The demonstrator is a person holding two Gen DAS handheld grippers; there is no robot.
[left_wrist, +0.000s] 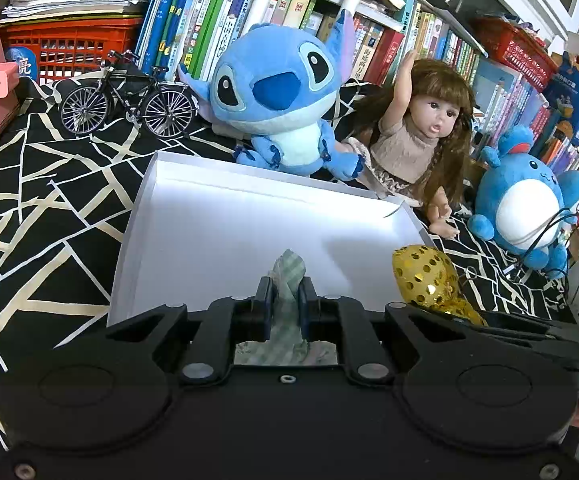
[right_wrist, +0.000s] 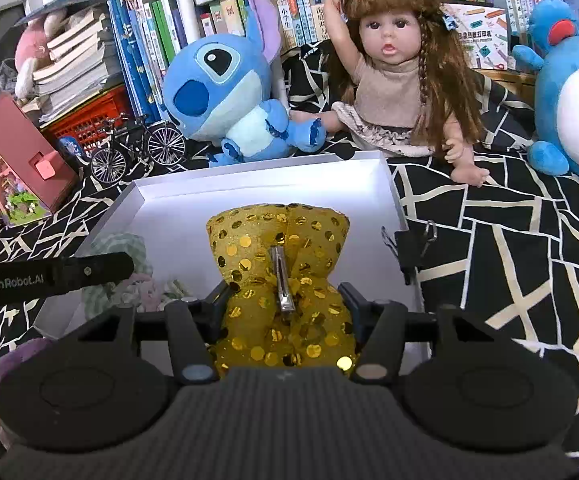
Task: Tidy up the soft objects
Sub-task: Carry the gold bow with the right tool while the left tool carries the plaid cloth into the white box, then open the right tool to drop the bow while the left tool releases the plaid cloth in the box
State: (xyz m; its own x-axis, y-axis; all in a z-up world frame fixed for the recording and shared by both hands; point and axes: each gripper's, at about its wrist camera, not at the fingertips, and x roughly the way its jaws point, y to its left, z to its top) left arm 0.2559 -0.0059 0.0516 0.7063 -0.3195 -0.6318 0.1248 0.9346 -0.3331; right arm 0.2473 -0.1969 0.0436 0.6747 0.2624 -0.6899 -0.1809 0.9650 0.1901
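Now | left gripper clamped tight on green cloth over white box | right gripper partly open around gold bow – pads against its sides | risk – bow slips, falls outside box

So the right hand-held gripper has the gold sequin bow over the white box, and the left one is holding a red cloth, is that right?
Not quite. The cloth in the left hand-held gripper is pale green checked fabric, not red; the left wrist view shows it pinched between shut jaws. The rest holds: the gold sequin bow sits between the fingers of the right hand-held gripper, over the white box.
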